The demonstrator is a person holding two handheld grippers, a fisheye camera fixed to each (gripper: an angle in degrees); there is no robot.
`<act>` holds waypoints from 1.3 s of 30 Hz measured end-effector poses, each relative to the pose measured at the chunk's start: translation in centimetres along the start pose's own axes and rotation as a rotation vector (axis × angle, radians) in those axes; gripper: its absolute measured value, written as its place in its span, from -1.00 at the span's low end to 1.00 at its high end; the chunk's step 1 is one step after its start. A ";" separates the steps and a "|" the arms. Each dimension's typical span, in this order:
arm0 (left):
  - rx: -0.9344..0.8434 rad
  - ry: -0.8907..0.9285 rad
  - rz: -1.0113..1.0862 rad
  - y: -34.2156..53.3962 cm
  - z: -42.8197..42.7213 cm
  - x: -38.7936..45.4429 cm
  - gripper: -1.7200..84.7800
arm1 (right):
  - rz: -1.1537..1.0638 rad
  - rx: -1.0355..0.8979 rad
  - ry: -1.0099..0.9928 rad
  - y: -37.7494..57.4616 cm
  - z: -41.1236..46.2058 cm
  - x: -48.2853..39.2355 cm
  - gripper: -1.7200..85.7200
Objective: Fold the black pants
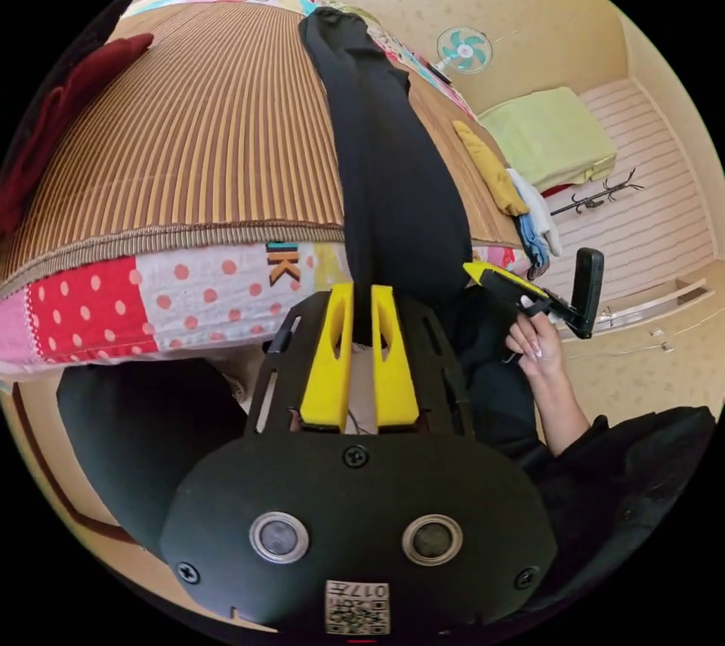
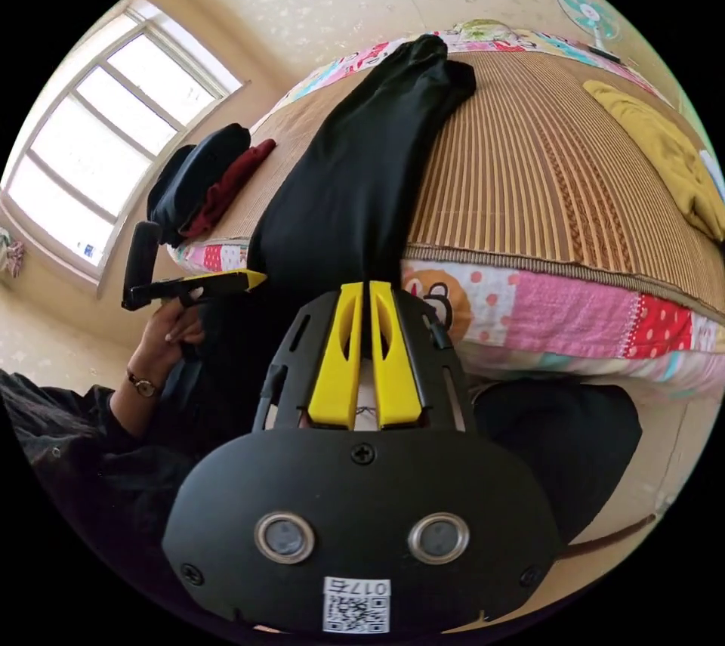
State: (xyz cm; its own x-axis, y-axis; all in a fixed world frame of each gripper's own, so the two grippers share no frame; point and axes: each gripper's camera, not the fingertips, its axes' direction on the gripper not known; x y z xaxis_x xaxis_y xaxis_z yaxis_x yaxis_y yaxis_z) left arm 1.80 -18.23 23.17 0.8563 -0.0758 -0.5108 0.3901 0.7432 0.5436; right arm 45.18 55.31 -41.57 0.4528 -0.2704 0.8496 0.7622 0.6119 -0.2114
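Both tools (image 1: 361, 298) (image 2: 368, 296) clamped on black pants (image 1: 389, 170); yellow garment (image 1: 491, 170), red cloth (image 1: 53, 125) flank on mat (image 1: 204, 140).

From my remote seat I can make out little writing. In the left gripper view, near the middle of the frame, two orange-and-black block letters (image 1: 283, 262) reading "IK", seen upside down, stand on a pale patch of the patchwork quilt (image 1: 189, 291) along the bed's edge. At the bottom of both views a small white sticker with a square code (image 1: 357, 607) (image 2: 357, 604) sits on the black camera housing; its digits I leave unread.
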 end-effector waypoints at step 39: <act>0.052 0.346 0.148 1.0 -5.1 4.9 -0.87 | -0.069 0.061 -0.455 -2.4 -8.4 6.9 -0.88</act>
State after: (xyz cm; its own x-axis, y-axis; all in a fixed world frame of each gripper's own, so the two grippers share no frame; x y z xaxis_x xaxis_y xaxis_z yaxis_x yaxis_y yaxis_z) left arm 4.69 -14.46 17.84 0.7433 0.2658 -0.6139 0.2948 0.6937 0.6572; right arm 50.35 45.71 -39.31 0.1427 0.0337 0.9892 0.7486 0.6501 -0.1302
